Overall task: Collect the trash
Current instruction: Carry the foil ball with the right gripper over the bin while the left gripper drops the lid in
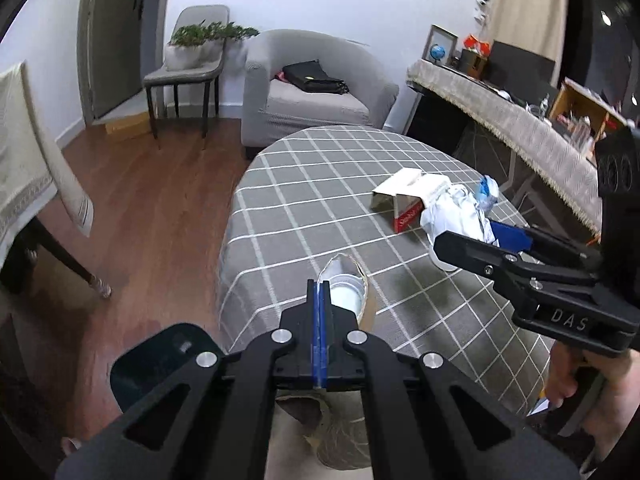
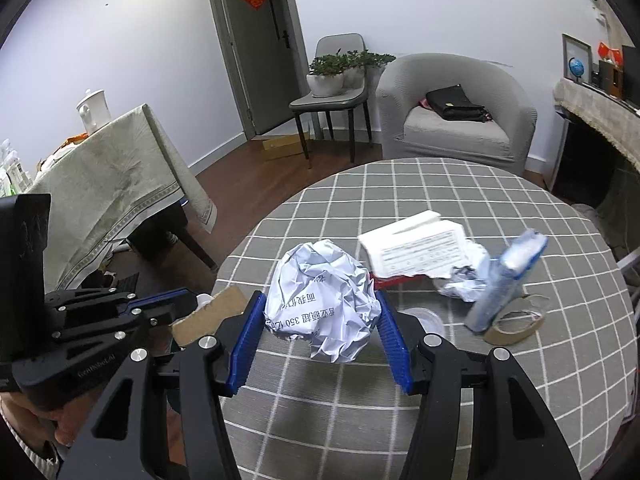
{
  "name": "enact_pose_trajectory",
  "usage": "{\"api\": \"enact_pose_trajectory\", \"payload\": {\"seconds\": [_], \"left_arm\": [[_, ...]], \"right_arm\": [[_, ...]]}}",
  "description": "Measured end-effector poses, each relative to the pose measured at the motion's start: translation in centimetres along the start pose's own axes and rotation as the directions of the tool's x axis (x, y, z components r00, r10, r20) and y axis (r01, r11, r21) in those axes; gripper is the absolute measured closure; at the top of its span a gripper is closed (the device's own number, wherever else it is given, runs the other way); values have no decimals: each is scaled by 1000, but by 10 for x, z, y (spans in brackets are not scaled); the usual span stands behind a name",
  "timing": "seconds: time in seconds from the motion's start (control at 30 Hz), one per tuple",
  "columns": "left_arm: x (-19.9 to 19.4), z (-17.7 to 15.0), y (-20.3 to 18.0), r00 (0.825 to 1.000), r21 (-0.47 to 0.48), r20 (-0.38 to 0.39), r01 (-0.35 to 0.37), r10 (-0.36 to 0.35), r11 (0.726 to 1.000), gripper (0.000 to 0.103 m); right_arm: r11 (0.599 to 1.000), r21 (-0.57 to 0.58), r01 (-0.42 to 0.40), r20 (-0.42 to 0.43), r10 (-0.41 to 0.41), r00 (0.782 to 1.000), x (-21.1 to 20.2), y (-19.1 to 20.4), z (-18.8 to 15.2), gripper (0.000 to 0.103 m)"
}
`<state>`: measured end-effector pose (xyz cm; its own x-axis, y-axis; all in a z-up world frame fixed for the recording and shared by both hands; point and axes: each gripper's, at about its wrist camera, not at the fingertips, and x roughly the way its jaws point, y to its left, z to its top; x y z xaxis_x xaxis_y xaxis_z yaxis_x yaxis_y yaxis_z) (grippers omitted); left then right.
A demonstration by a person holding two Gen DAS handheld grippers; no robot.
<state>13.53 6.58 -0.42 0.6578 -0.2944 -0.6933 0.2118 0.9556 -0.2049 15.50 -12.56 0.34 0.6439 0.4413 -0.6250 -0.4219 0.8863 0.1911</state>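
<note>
Checked cloth table (image 2: 460,396), crumpled paper ball (image 2: 322,304) between ribbed blue jaws

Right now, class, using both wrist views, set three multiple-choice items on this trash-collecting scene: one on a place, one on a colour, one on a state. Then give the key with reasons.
1. Where is the black bag?
A. On the grey armchair
B. On the grey checked tablecloth
C. On the wooden floor

2. What colour are the pads of the right hand-held gripper?
A. Red
B. Blue
C. Green

3. What state is the right hand-held gripper in?
A. Empty and wide open
B. Closed on a roll of tape
C. Gripping a crumpled ball of white printed paper

Key: 1 A, the bag lies on the armchair's seat; 2 B, the ribbed pads show blue; 3 C, the pads press the paper ball from both sides.
</note>
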Motion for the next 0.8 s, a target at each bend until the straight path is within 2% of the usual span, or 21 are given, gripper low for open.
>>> {"api": "enact_pose_trajectory", "payload": {"seconds": [0.5, 0.7, 0.8], "left_arm": [[-24, -20, 68, 998, -102, -18, -66, 64, 993, 102], [-21, -41, 99, 991, -136, -69, -121, 112, 983, 102], [-8, -58, 118, 982, -160, -126, -158, 139, 974, 102]], "right_arm": [[994, -80, -71, -30, 69, 997, 28, 58, 7, 47], [988, -100, -118, -49, 113, 992, 40, 83, 9, 47], [984, -108, -139, -58, 133, 989, 45, 96, 9, 47]]}}
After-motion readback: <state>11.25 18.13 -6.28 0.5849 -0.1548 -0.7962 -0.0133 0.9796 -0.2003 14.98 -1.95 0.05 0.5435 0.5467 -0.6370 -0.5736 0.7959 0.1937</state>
